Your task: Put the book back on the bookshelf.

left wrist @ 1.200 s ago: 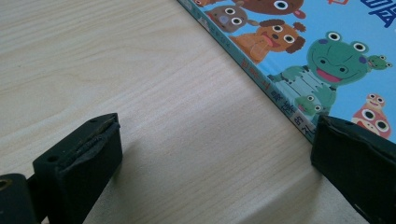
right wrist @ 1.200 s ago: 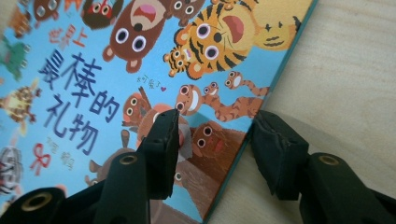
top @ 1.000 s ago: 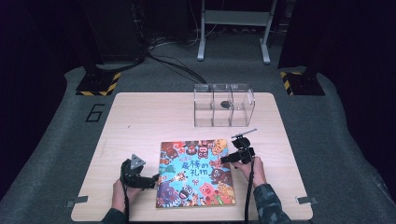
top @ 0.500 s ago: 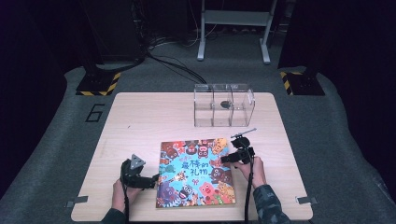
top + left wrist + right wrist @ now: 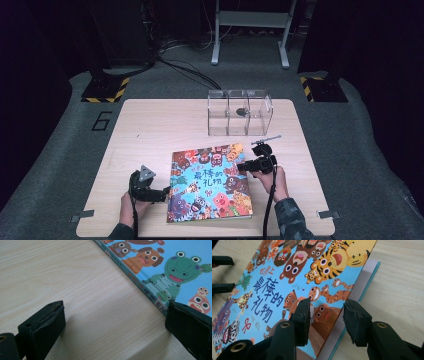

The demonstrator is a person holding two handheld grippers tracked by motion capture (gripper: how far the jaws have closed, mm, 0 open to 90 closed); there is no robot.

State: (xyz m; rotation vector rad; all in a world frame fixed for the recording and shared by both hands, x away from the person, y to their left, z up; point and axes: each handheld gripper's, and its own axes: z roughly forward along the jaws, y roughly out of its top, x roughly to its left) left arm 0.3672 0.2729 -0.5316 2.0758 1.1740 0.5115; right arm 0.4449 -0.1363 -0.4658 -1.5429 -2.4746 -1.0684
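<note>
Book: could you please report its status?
Right tongs shut on book cover, edge lifted. Left tongs open beside spine. Clear box well behind.

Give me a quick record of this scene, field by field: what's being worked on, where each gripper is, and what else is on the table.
work: opening picture book, front cover lifted at its right edge
right gripper: shut on the cover's edge, page showing beneath
left gripper: open, at the book's spine edge, one jaw at the spine, the other over bare table
other: clear box at the far side, small dark thing inside
</note>
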